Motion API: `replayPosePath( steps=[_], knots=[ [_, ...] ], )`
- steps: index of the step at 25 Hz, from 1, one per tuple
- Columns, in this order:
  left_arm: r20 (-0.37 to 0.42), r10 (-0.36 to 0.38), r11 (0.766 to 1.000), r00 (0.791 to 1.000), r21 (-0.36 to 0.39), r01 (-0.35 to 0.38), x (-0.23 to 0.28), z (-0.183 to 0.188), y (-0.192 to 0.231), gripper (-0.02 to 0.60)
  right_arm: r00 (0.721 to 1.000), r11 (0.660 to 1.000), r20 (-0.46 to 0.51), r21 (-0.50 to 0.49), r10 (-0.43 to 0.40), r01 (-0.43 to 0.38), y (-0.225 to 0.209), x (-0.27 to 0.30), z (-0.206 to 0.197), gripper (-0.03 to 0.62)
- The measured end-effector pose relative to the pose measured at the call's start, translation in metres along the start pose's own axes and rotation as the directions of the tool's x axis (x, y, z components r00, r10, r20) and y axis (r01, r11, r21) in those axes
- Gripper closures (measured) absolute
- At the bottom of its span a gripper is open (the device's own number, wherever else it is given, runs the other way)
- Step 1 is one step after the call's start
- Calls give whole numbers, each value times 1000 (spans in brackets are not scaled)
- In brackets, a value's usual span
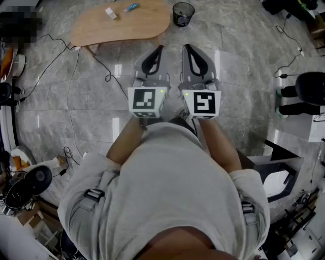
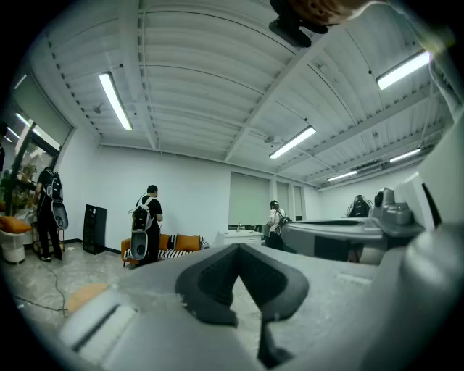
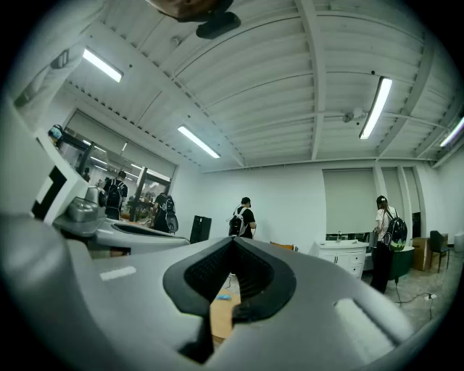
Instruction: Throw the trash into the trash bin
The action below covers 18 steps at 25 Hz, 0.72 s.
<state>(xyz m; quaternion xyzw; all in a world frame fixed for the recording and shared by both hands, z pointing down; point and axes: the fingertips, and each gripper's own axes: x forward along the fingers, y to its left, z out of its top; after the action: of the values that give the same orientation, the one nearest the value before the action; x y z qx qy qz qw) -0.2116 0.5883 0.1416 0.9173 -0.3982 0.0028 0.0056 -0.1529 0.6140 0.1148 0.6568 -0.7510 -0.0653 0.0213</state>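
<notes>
Wooden table carries white trash; a black mesh bin stands just beside it. Left gripper and right gripper are level, jaws pressed together, empty.

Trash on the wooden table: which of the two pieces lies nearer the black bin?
The small blue piece, toward the right end of the table near the black bin; the white piece lies further left.

Upright black bin near 2 likely scraps

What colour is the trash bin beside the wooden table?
Black mesh trash bin; clearest in the head view.
</notes>
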Motion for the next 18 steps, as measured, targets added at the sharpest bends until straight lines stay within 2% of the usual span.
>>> replayPosePath(
  steps=[5, 8, 10, 13, 18],
  knots=[
    [13, 21, 999, 1000, -32, -20, -2, 3, 5, 562, 1000, 1000, 8, 1, 14, -14, 6, 4, 0, 586],
    [11, 24, 1000, 1000, -18, -24, -7, 2, 13, 562, 999, 1000, 19, 9, 27, -27, 16, 10, 2, 586],
    [4, 27, 1000, 1000, -3, -27, -11, -1, 24, 563, 999, 999, 36, -2, 38, -38, 26, 16, 4, 586],
    [13, 59, 998, 998, -26, -59, -20, 1, 44, 563, 997, 999, 50, -10, 50, -50, 42, 26, 8, 586],
    [14, 91, 996, 996, -4, -91, -37, 0, 82, 562, 995, 996, 46, -8, 92, -91, 78, 48, 9, 586]
  ],
)
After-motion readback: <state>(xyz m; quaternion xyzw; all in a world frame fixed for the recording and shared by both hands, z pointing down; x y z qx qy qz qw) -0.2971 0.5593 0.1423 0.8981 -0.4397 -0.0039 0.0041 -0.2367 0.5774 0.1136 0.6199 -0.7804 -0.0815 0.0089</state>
